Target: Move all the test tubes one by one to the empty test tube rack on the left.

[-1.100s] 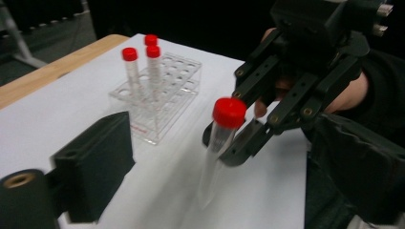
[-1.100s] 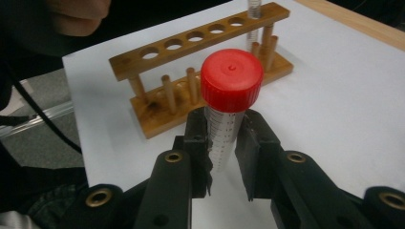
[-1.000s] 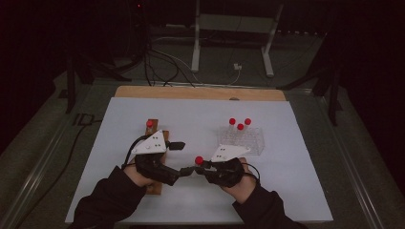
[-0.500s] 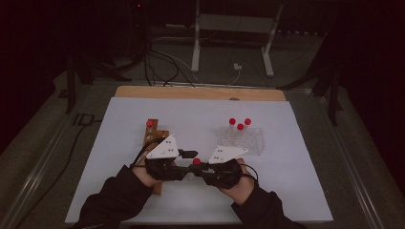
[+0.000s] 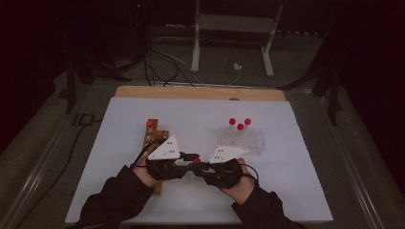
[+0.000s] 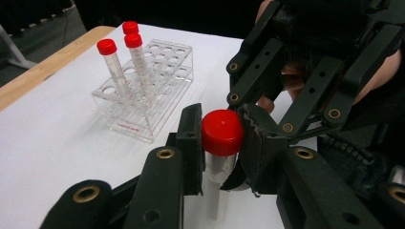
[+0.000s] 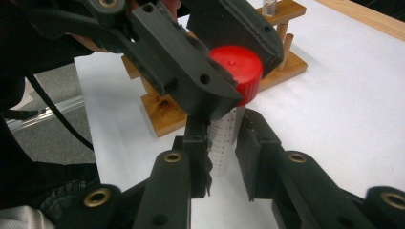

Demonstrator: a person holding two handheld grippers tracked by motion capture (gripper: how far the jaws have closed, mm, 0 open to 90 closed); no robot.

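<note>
In the high view, the left hand-held gripper (image 5: 187, 161) and the right hand-held gripper (image 5: 199, 166) are meeting near the front middle of the white worktop (image 5: 296, 143), both holding one red-capped tube (image 5: 196, 161) between them. A wooden rack (image 5: 154, 136) is standing just left of the hands with one capped tube in it, and a clear rack (image 5: 243, 140) with three capped tubes is sitting to the right, farther back. In the left gripper view, the left hand-held gripper (image 6: 220, 143), whose jaws have just been closing, is clenching the tube (image 6: 220, 157) just under its red cap (image 6: 222, 132), while the clear rack (image 6: 143, 90) is standing beyond. In the right gripper view, the right hand-held gripper (image 7: 224, 160) is grasping the tube (image 7: 223, 143) by its printed body, upright, and the left one's jaws are pressing on the cap (image 7: 237, 72) above, with the wooden rack (image 7: 165, 112) behind.
</note>
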